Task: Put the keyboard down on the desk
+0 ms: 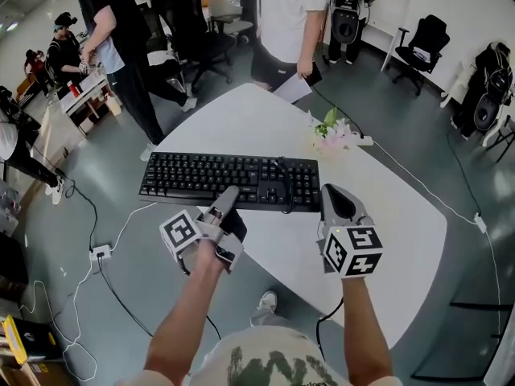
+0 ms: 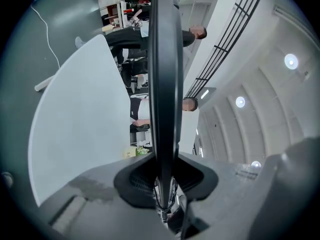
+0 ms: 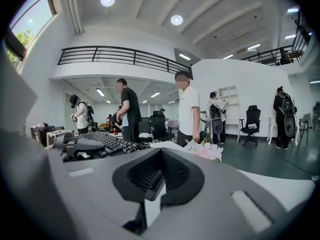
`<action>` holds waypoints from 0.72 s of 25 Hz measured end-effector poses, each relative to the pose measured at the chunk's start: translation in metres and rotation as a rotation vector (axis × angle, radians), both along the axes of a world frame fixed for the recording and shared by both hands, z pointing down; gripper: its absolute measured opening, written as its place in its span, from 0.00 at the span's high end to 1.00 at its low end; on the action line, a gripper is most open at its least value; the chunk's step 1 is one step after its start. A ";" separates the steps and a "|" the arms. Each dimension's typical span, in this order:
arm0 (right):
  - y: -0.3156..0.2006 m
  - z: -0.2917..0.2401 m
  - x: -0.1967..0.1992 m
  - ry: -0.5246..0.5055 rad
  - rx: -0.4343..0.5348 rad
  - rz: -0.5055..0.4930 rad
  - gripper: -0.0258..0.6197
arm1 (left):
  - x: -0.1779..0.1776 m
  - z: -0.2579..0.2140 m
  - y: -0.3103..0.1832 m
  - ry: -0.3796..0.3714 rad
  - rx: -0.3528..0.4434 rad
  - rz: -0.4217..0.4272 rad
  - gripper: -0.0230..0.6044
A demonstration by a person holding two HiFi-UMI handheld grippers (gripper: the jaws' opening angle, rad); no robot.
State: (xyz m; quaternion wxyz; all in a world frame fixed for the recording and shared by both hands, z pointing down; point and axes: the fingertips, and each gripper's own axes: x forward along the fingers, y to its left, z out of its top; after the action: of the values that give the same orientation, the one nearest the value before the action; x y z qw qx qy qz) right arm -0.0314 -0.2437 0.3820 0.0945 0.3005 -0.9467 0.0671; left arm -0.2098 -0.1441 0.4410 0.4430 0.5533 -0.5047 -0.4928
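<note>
The left gripper (image 1: 228, 198) is clamped on the near long edge of the keyboard (image 1: 217, 179), a flat black plastic slab with rows of matte keys and a dark cable (image 1: 283, 177) looped over its right part. The keyboard's left half overhangs the curved edge of the smooth white desk (image 1: 265, 119), above grey floor. Whether it touches the desk cannot be told. The right gripper (image 1: 336, 199), jaws together and empty, hovers by the keyboard's right end. Pink flowers (image 1: 334, 133) lie beyond, with bare desk to the right.
</note>
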 end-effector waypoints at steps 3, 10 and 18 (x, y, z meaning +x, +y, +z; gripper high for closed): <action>-0.016 0.002 -0.001 -0.004 -0.009 0.021 0.96 | -0.001 0.001 -0.018 -0.006 -0.003 0.022 0.81; -0.051 0.008 0.001 -0.018 -0.025 0.063 0.96 | 0.003 0.005 -0.055 -0.004 -0.008 0.069 0.81; -0.075 0.017 0.009 -0.029 -0.042 0.106 0.96 | 0.010 0.014 -0.083 -0.027 -0.021 0.129 0.81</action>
State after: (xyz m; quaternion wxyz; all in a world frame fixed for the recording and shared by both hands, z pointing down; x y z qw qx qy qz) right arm -0.0226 -0.3185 0.3993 0.0833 0.3474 -0.9290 0.0965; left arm -0.2001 -0.2271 0.4546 0.4730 0.5865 -0.4791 -0.4503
